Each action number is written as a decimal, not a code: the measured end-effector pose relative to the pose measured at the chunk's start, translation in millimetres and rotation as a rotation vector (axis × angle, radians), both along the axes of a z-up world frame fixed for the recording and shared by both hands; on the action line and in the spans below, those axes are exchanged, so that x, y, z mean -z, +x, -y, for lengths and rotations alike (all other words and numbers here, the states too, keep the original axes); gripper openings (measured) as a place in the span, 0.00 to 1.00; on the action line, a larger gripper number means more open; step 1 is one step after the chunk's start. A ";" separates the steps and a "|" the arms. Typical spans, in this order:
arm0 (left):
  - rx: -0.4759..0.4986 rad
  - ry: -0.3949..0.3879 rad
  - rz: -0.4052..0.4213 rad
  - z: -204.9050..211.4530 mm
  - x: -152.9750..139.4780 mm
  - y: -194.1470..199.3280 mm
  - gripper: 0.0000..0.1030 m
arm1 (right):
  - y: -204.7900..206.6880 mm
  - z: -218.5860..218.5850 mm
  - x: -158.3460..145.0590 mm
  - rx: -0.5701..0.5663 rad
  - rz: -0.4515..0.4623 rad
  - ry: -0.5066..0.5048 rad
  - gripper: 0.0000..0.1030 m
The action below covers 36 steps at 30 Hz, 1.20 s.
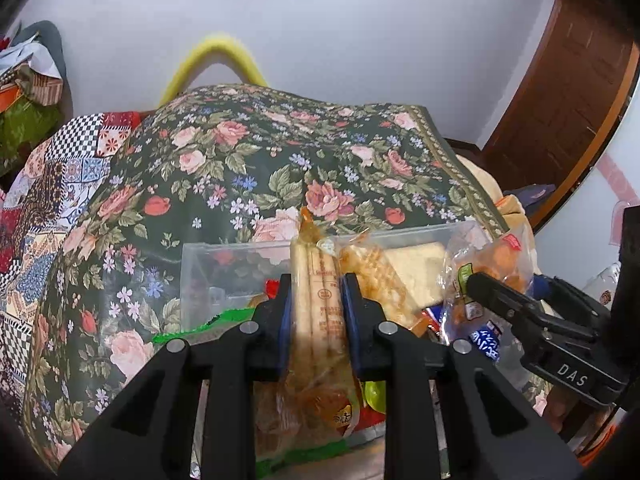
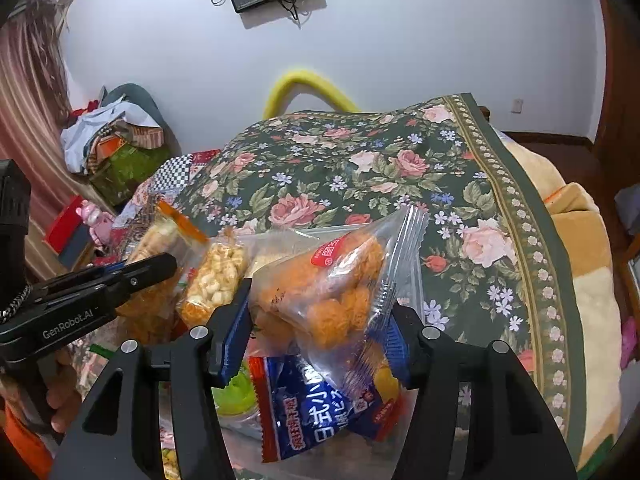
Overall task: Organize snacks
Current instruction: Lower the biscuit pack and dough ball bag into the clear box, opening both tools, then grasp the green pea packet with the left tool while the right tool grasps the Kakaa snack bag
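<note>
Left tongs [image 1: 316,300] clenched on clear pack of pale long biscuits [image 1: 318,304], upright above clear plastic bin [image 1: 224,256]. Right tongs [image 2: 322,332] grasping clear bag of orange puff balls [image 2: 328,296] beside it, likely for sorting into bin.

A dark green cloth [image 2: 360,168] patterned with pink roses and small blue and white flowers spreads toward twelve o'clock. At nine o'clock lies a patchwork cloth [image 1: 60,168] with black-and-white checks. A clear bag [image 2: 328,288] holds orange balls beside a blue packet [image 2: 312,412] with white lettering.
</note>
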<state>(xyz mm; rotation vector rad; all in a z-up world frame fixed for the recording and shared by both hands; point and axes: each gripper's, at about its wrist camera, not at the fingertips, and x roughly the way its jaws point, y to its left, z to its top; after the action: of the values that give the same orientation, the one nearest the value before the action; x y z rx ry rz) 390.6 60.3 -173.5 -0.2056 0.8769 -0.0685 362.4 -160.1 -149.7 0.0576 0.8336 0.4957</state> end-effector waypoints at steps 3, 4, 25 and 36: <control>0.007 0.002 0.003 0.6 0.4 -2.2 0.24 | -1.1 2.6 -1.1 0.015 0.009 -0.024 0.60; 0.010 0.005 0.004 1.6 -0.6 -3.6 0.25 | -0.1 3.2 -1.2 0.021 0.008 -0.029 0.62; 0.043 0.087 0.130 7.1 -70.4 -84.1 0.58 | -43.3 11.1 -31.8 -0.009 0.041 -0.094 0.79; 0.067 0.130 0.094 3.1 -59.0 -138.0 0.63 | -93.0 -1.3 -41.0 -0.090 0.070 -0.108 0.80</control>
<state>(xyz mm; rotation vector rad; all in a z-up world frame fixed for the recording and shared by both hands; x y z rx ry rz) 252.6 57.3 -114.5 -0.0514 0.7916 -0.0825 269.4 -158.7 -108.7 -0.0960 0.7958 0.5333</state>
